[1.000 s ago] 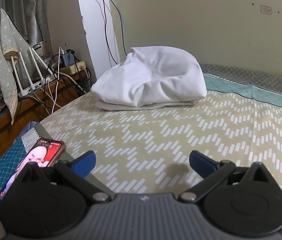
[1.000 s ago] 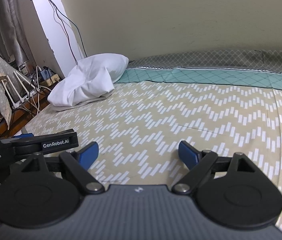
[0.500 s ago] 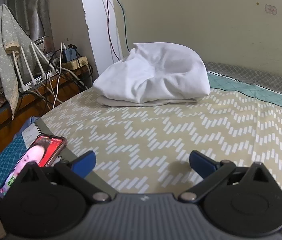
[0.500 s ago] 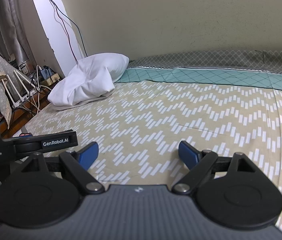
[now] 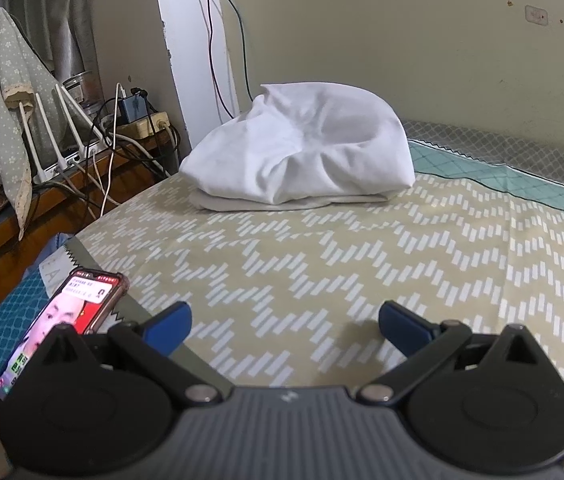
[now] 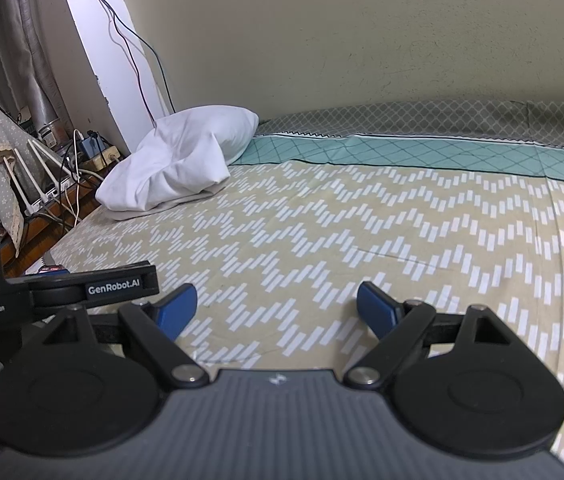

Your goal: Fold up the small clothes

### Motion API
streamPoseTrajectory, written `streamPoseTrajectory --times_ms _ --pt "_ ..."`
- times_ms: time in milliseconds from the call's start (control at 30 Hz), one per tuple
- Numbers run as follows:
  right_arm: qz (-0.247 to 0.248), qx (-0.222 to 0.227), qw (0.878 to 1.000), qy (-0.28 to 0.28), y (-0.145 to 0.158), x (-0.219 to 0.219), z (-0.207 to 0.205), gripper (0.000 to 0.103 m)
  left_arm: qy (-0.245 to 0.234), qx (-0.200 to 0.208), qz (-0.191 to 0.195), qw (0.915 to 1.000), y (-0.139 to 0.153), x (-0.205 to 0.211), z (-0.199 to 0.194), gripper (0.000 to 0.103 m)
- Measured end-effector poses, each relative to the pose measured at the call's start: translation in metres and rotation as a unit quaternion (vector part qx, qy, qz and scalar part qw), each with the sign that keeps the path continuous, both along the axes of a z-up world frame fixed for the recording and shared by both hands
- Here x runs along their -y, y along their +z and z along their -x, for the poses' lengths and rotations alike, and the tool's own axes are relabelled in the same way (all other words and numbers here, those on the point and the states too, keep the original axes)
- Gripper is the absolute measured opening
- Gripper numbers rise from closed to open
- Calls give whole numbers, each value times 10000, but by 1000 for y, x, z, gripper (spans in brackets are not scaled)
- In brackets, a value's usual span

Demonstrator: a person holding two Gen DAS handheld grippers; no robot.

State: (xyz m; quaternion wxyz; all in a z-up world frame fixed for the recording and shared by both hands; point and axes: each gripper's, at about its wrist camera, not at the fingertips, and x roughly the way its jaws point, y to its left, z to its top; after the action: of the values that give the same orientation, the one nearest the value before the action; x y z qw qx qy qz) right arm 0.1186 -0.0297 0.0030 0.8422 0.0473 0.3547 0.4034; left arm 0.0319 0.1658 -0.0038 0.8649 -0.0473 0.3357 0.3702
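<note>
Right now I hold my left hand-held gripper (image 5: 284, 322) and my right hand-held gripper (image 6: 277, 307) low over the bed (image 5: 362, 264), both with their blue fingers spread wide and nothing between them, which I judge suits a start: released and level, ready to reach for cloth. The clothes I am meant to fold seem to be the white bundle (image 5: 302, 148) at the far left corner of the bed, a crumpled white piece lying on top of a flatter, paler folded layer (image 5: 282, 202); I cannot tell what garments they are. The bundle is well apart from both grippers, so no fold is begun and the nearer stretch of bed is probably where I will spread things. The bed wears a tan sheet with white zigzag dashes, with a teal diamond-patterned band (image 6: 422, 152) beyond the bundle, against the plain cream wall (image 6: 362, 40). Left of the bundle a wooden side table (image 5: 41, 208) carries a white router (image 5: 61, 132) with its antennas up, a power strip (image 5: 147, 124) and tangled cables. Nearer me than the bundle, at the bed's left edge, a phone (image 5: 73, 312) lies with its screen lit, just beside my left gripper's finger.
</note>
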Motion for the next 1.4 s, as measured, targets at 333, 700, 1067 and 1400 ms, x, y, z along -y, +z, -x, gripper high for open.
streamPoseTrajectory --times_ms 333,700,1067,1400 --pt "2 0 10000 0 0 0 0 89 4 12 4 10000 0 0 0 103" --pt "4 1 10000 -2 0 0 0 89 74 118 -19 9999 3 -2 2 103" --pt "2 -2 10000 -3 0 0 0 89 56 459 -202 9987 9 3 11 103" --pt "13 4 10000 39 0 -1 0 90 132 338 -567 9977 9 12 9 103"
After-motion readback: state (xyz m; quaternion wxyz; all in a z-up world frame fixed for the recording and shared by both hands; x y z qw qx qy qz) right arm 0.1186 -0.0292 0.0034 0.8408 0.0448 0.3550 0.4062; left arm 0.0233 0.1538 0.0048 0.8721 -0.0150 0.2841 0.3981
